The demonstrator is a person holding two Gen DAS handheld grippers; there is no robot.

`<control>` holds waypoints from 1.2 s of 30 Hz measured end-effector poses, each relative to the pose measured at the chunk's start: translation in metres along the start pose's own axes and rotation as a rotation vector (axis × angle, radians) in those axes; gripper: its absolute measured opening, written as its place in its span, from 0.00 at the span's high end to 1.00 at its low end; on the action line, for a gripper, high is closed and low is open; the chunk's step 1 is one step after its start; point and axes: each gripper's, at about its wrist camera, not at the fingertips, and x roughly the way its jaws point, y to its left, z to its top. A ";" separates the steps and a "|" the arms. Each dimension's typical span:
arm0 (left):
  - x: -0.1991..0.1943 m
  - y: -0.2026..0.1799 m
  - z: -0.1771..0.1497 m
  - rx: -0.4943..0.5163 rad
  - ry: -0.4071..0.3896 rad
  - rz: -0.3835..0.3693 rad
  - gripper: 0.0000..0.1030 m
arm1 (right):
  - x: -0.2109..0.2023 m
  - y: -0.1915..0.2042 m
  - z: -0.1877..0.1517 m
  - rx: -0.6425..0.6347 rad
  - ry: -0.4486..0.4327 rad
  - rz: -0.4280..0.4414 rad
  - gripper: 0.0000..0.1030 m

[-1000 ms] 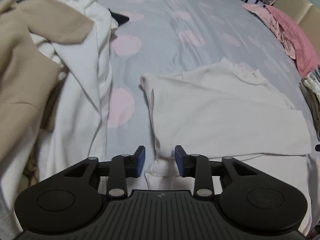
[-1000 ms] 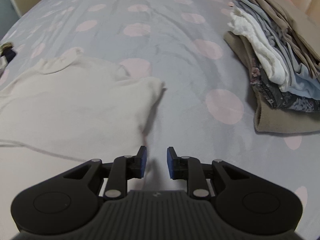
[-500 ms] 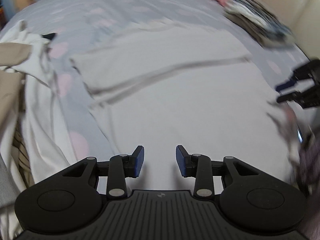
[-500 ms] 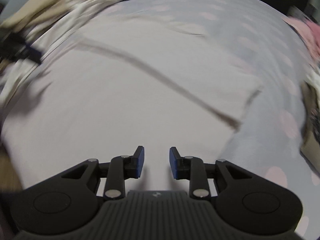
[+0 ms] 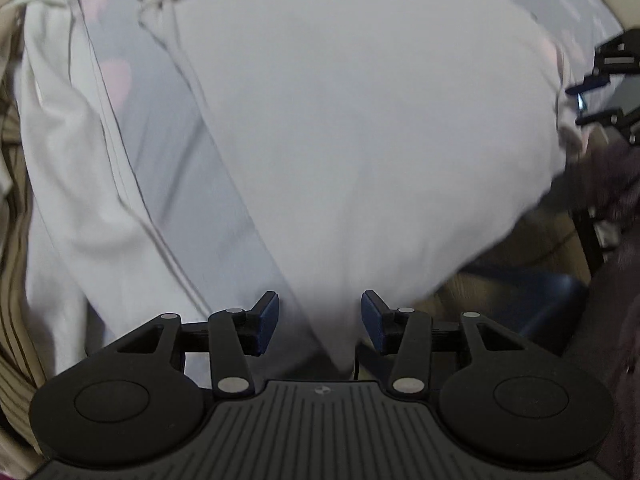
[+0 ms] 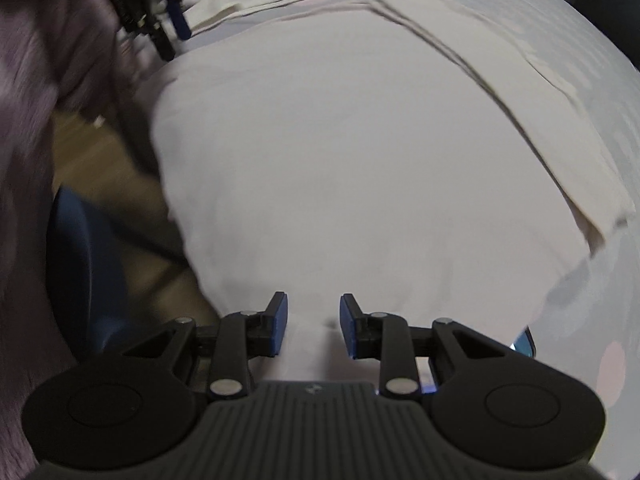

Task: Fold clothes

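Observation:
A cream long-sleeved shirt [image 5: 360,128] lies flat on the bed, its hem at the bed's near edge. My left gripper [image 5: 320,320] points down over the hem's left corner. Its jaws are opening, and cloth lies under the gap without either pad pressing on it. At the right edge of the left wrist view, my right gripper [image 5: 600,88] hovers by the hem's other corner. The right wrist view is filled by the shirt [image 6: 360,160], one sleeve folded across it. There my right gripper [image 6: 312,326] stands open above the hem, with the left gripper [image 6: 160,20] at top left.
A second white garment [image 5: 60,160] and a beige one [image 5: 8,280] lie left of the shirt on the grey sheet with pink dots [image 5: 120,72]. Beyond the bed edge are the floor and a dark blue object [image 6: 80,260]. A person's purple sleeve [image 6: 32,60] is at the left.
Both grippers swept from the shirt's shoulders down to its hem at the bed edge, rolling as they went. The left jaws stand wider apart than before.

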 end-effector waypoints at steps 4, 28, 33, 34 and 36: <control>0.010 -0.001 -0.014 -0.008 0.065 -0.023 0.58 | 0.012 0.011 0.009 -0.115 0.045 -0.005 0.68; -0.051 0.049 -0.010 -0.149 -0.111 -0.184 0.96 | -0.051 -0.059 0.007 0.065 -0.097 -0.118 0.93; -0.065 0.080 0.001 -0.239 -0.187 -0.190 0.96 | -0.080 -0.092 0.011 0.194 -0.232 -0.182 0.93; -0.067 0.085 0.004 -0.257 -0.200 -0.194 0.96 | -0.081 -0.094 0.012 0.223 -0.244 -0.201 0.93; -0.071 0.096 0.010 -0.291 -0.224 -0.202 0.96 | -0.080 -0.102 0.014 0.285 -0.257 -0.246 0.93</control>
